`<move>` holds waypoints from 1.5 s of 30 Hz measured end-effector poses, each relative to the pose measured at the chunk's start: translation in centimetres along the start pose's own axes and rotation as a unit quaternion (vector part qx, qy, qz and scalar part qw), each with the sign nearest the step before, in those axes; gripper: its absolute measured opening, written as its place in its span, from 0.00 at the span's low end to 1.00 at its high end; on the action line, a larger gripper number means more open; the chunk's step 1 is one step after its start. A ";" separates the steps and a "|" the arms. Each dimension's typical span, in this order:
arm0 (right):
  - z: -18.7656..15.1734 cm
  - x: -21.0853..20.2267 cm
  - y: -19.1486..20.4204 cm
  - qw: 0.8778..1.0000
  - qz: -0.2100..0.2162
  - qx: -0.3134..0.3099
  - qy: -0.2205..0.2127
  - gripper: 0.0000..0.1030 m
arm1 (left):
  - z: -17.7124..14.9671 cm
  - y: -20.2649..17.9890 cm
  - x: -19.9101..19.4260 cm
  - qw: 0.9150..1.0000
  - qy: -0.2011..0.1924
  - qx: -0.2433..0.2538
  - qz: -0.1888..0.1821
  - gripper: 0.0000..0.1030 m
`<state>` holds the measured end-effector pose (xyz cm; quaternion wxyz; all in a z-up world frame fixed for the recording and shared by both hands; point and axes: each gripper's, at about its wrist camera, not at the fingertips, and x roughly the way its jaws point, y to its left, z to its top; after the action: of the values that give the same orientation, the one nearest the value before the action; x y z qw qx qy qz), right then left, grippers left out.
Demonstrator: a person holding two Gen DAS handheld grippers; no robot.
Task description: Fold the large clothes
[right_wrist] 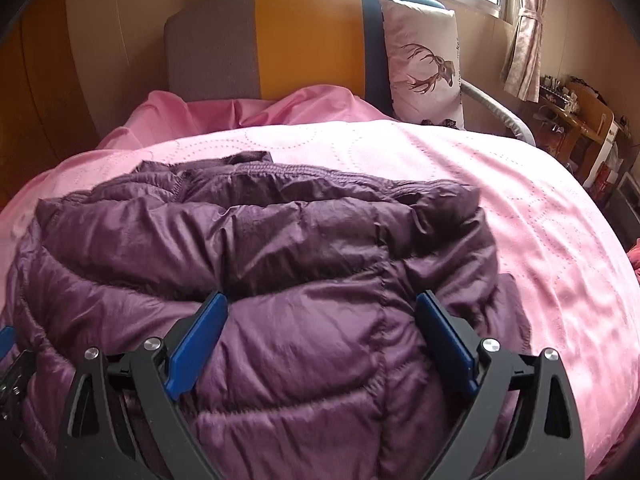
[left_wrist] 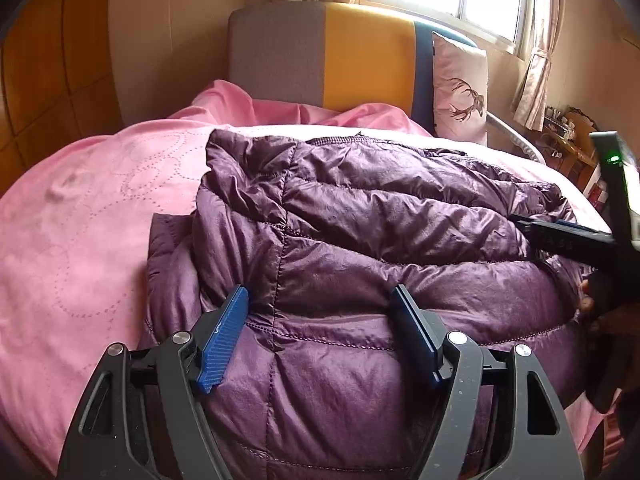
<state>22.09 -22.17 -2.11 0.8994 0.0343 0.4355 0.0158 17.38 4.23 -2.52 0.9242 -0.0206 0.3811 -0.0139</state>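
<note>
A purple quilted puffer jacket (left_wrist: 360, 240) lies bunched and partly folded on the pink bed cover; it also fills the right wrist view (right_wrist: 280, 280). My left gripper (left_wrist: 320, 300) is open, its blue-padded fingers spread over the jacket's near left part. My right gripper (right_wrist: 320, 308) is open too, fingers spread over the jacket's near right part. The right gripper also shows at the right edge of the left wrist view (left_wrist: 568, 236), lying against the jacket. Neither gripper holds fabric.
The pink bed cover (right_wrist: 520, 220) extends to the right and to the left (left_wrist: 80, 240) of the jacket. A grey, yellow and blue headboard (right_wrist: 304, 40) and a deer-print pillow (right_wrist: 424, 60) stand at the far end. A cluttered wooden shelf (right_wrist: 580, 120) is at far right.
</note>
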 end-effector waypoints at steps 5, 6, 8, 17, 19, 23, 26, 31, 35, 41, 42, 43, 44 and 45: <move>-1.2 -3.9 -4.1 0.999 -0.004 0.040 -0.025 0.98 | 0.1 -0.3 -0.6 1.000 -0.010 0.004 0.004 0.70; -1.5 -4.5 -5.3 0.998 -0.006 0.053 -0.026 0.98 | 0.2 -0.4 -0.7 1.000 -0.011 0.006 0.004 0.70; -2.4 -5.3 -7.8 0.996 -0.009 0.082 -0.020 0.98 | 0.2 -0.8 -1.0 1.000 -0.015 0.011 0.004 0.70; -7.0 -5.0 -14.7 0.974 0.100 0.200 0.038 0.98 | 0.5 -2.8 -1.3 0.999 -0.018 0.037 -0.004 0.70; -7.8 -4.8 -14.8 0.967 0.133 0.214 0.047 0.98 | 0.5 -3.2 -1.1 0.999 -0.015 0.040 -0.004 0.70; -8.8 -4.9 -14.7 0.957 0.176 0.225 0.046 0.98 | 0.6 -3.7 -0.8 0.999 -0.011 0.043 -0.004 0.70; -9.2 -5.3 -14.1 0.954 0.200 0.221 0.043 0.98 | 0.8 -4.1 -0.7 0.999 -0.012 0.048 -0.001 0.70; -9.8 -6.0 -13.3 0.947 0.232 0.217 0.043 0.96 | 1.2 -5.0 -0.3 0.998 -0.009 0.058 -0.002 0.67; -9.8 -5.8 -11.6 0.945 0.257 0.195 0.057 0.84 | 1.2 -5.8 0.6 0.998 0.002 0.068 -0.006 0.67; -9.8 -6.1 -9.6 0.952 0.244 0.170 0.065 0.64 | 0.7 -6.3 1.5 0.997 0.014 0.068 -0.015 0.67; -9.8 -6.2 -9.6 0.952 0.244 0.170 0.065 0.61 | 0.7 -6.3 1.6 0.998 0.015 0.066 -0.017 0.67; -9.8 -6.5 -9.5 0.952 0.245 0.169 0.065 0.57 | 0.5 -6.1 1.7 0.998 0.017 0.062 -0.021 0.67; -9.7 -6.6 -9.4 0.953 0.243 0.167 0.065 0.53 | 0.5 -6.1 1.8 0.998 0.017 0.060 -0.022 0.67; -9.5 -6.8 -9.3 0.955 0.240 0.164 0.064 0.50 | 0.4 -6.0 1.9 0.998 0.017 0.060 -0.024 0.67</move>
<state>10.39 -31.34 -3.41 0.8214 0.2834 0.4678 0.1616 18.91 -1.87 -3.29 0.9164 0.0256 0.3951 -0.0590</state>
